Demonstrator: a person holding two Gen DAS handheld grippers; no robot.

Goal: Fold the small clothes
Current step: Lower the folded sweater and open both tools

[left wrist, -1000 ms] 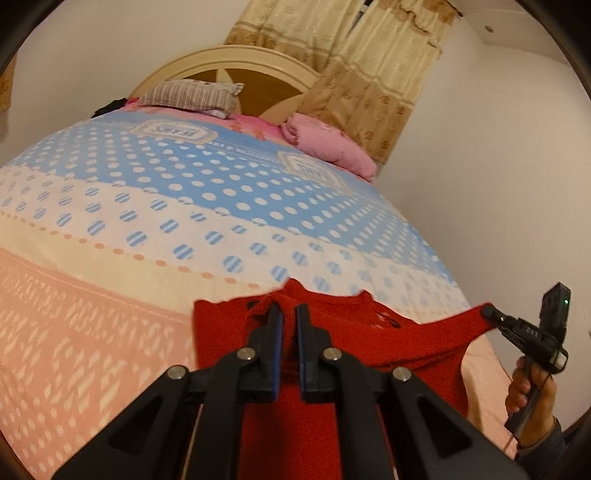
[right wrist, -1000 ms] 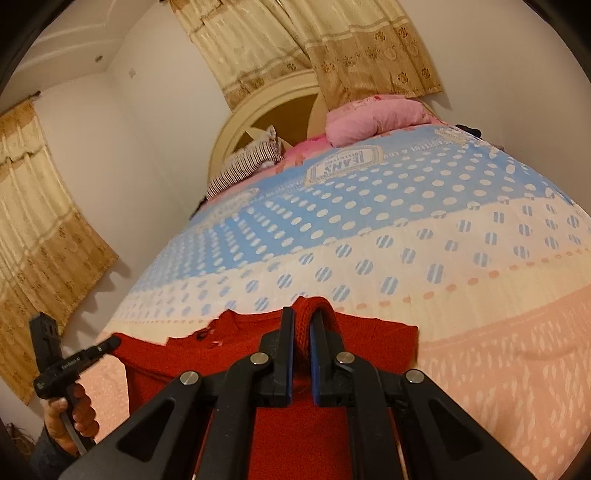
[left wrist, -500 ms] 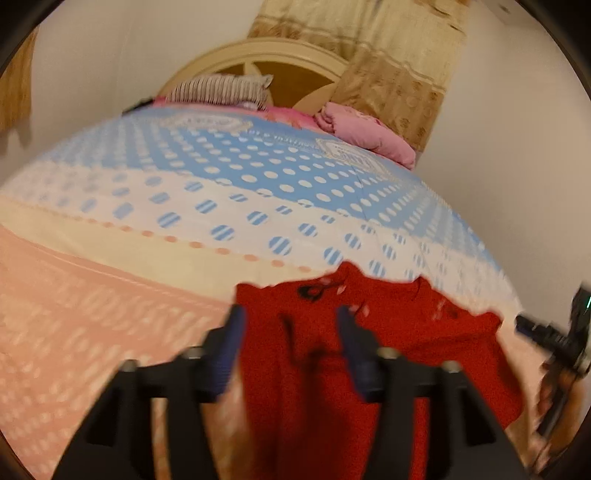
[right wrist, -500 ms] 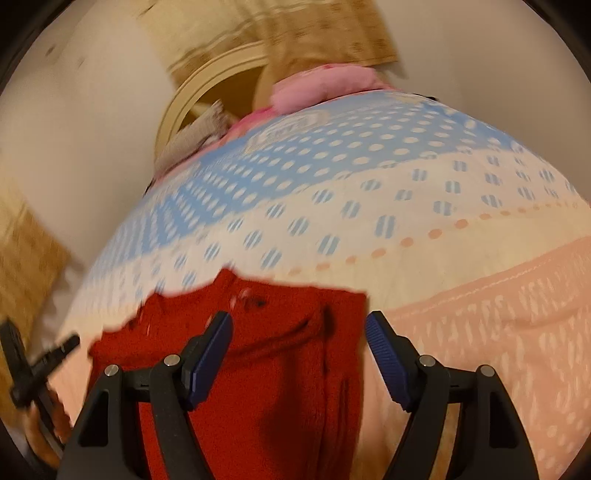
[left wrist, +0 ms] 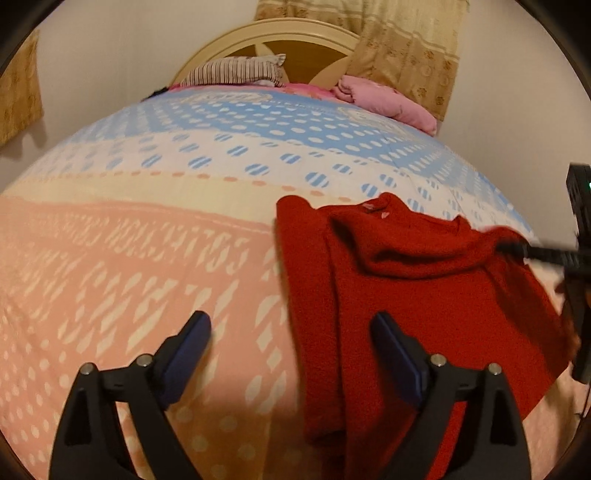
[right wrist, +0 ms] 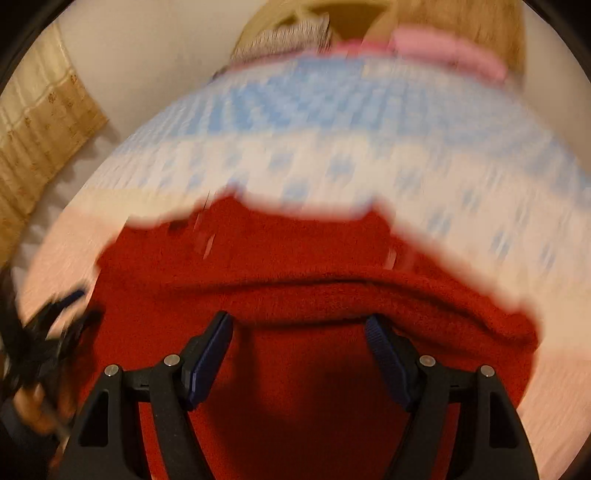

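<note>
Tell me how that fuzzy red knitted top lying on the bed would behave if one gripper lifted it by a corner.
The fuzzy red knitted top already lies in soft folds, so it would probably sag and unfold. Its nubbly surface should grip the pads, not slip. It looks thick, so maybe slightly weighty.

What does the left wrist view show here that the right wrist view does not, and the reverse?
Only the left wrist view: the left gripper, jaws opening over bedspread beside the sweater's edge. Only the right wrist view: the right gripper, jaws apart above a fold, nothing gripped. Both: the red sweater on the bed, headboard, striped pillow.
</note>
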